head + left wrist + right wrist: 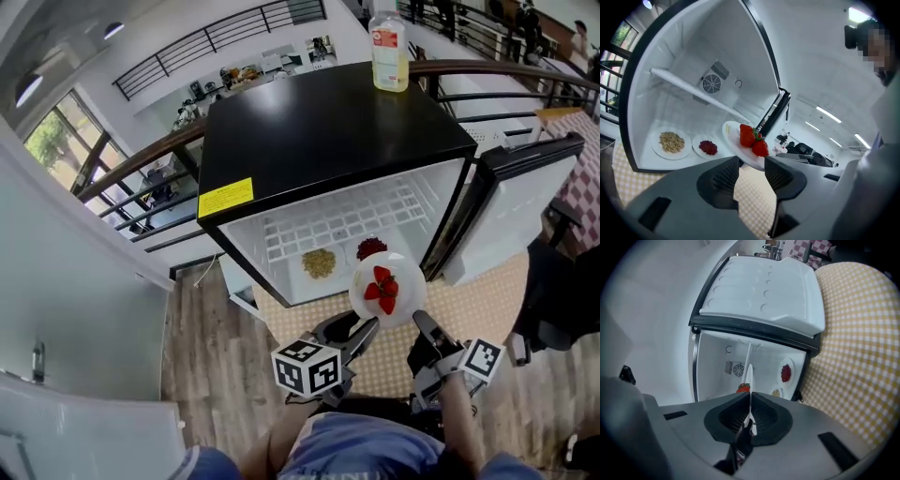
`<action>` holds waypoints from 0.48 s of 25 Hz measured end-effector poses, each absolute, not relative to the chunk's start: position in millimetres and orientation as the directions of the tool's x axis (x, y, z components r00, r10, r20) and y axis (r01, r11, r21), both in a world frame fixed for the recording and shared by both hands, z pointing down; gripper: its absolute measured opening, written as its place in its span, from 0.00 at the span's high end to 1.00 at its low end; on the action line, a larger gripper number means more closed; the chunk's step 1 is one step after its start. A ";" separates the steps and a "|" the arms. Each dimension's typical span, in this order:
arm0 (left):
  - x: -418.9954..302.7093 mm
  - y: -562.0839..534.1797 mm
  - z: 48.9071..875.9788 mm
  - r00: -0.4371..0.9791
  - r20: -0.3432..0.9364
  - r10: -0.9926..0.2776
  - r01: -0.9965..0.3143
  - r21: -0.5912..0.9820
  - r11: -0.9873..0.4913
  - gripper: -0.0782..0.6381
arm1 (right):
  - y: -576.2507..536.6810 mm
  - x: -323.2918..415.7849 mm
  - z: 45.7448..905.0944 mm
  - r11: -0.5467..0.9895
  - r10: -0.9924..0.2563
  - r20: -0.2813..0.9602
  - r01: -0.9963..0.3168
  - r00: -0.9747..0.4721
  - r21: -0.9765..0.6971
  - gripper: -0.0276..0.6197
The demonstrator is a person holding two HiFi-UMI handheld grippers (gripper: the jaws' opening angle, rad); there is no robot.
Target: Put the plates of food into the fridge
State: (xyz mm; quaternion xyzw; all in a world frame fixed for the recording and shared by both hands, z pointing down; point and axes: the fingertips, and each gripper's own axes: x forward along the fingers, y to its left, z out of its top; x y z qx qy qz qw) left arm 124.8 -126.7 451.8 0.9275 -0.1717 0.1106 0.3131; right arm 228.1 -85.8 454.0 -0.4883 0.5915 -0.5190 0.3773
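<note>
Holding the strawberry plate [409, 272] by its near rim, my right claw [749, 405] was pinched almost flat on the thin edge. In the right gripper view the plate ran edge-on straight out of the jaws. The plate hung in the air at the mouth of the open fridge [319, 141], not yet inside, with the strawberries [382, 289] in its middle. The edge grip made sense to me: it kept the claw off the food and let the plate go in first.

My left claw [752, 165] was spread wide with nothing clamped, its tips just under the plate's rim. I took it as a prop for the weight, but I couldn't tell whether it touched. The plate looked a bit tilted in the left gripper view, so the berries could roll.

On the fridge floor sat a plate of nuts [319, 262] on the left and a plate of red berries [371, 247] just beside it. I judged the free spot to be front right. A wire shelf [337, 225] above them limited the headroom. The door [511, 202] stood open on the right, near my right claw's side. A bottle [389, 52] stood on the fridge top, out of the way. A checked mat [469, 319] lay on the floor below.
</note>
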 end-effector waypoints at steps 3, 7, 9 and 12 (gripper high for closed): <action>104.5 -149.3 429.7 0.910 0.280 -0.307 -0.414 0.553 -0.723 0.64 | -113.9 212.6 433.7 0.043 -0.958 0.011 -0.181 -0.287 -0.982 0.92; 84.3 -178.7 408.2 0.897 0.252 -0.364 -0.442 0.533 -0.721 0.64 | -148.8 194.4 410.1 0.102 -0.945 -0.036 -0.190 -0.324 -0.977 0.92; 78.8 -196.2 402.4 0.890 0.242 -0.387 -0.455 0.538 -0.709 0.64 | -168.0 190.2 403.2 0.114 -0.944 -0.045 -0.197 -0.326 -0.974 0.92; 74.4 -223.2 398.1 0.880 0.235 -0.412 -0.469 0.564 -0.680 0.64 | -197.3 187.0 397.6 0.116 -0.947 -0.049 -0.198 -0.317 -0.973 0.92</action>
